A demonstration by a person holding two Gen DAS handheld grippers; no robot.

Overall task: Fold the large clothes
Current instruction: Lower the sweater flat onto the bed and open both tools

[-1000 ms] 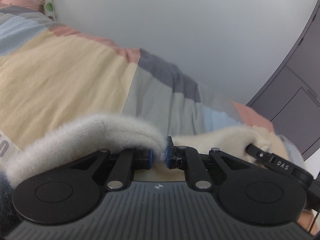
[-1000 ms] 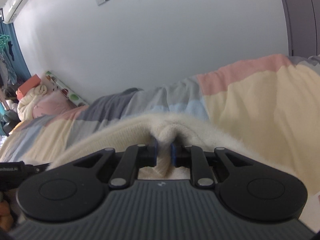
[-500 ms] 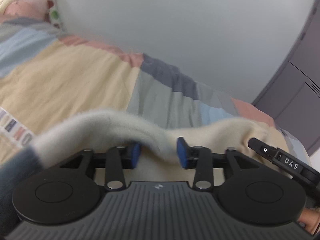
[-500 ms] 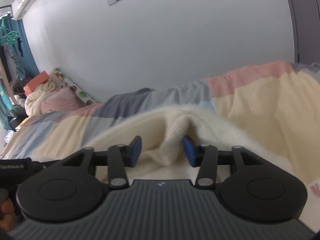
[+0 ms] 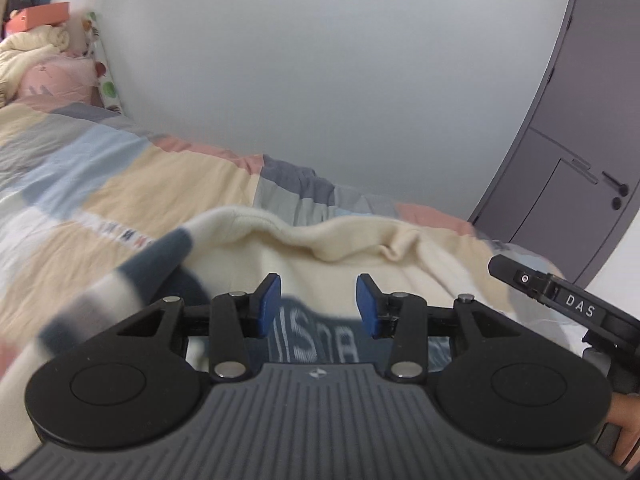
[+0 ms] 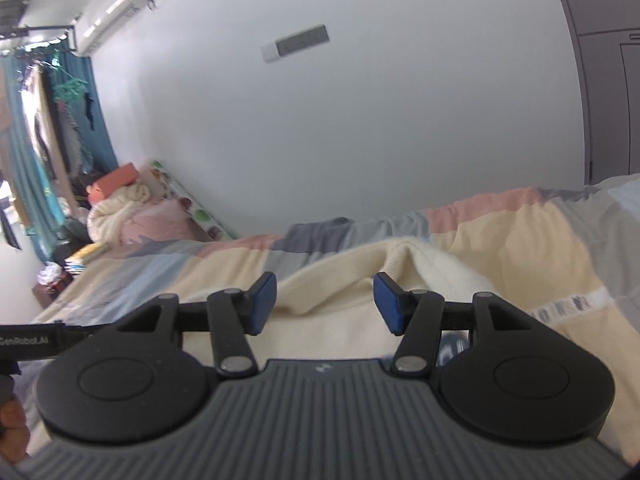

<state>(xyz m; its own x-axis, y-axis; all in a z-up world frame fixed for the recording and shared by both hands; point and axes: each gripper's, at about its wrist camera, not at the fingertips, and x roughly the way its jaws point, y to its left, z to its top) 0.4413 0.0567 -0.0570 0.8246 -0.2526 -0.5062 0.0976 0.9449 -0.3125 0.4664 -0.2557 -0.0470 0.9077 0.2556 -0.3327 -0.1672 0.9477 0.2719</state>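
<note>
Cream sweater (image 5: 400, 264), fuzzy knit, lies bunched on the bed (image 5: 120, 184) in the lower centre of both views; soft rolled fold runs across its far edge. In the left wrist view a sleeve (image 5: 132, 276) with dark blue-grey and white stripes crosses the lower left, motion-blurred, and a dark panel with white lettering (image 5: 316, 340) shows low between the fingers. Bed cover is a smooth patchwork of cream, pale blue, grey and salmon blocks. Left hand-held gripper (image 5: 318, 304): 2 blue pads spread apart, nothing pinched, sweater lying below and beyond the gap; pointing down toward the bed. Right hand-held gripper (image 6: 325, 304): blue pads apart and the jaws opening, nothing between them, cream knit ridge (image 6: 408, 256) just past the right pad; it points closer to level. In the left wrist view, right edge, the other black gripper body (image 5: 560, 300) marked "DAS" sits over the sweater, with part of a hand (image 5: 624, 428) behind it. Plain pale wall (image 5: 320, 100) behind; grey door (image 5: 580, 140) upper right.
</note>
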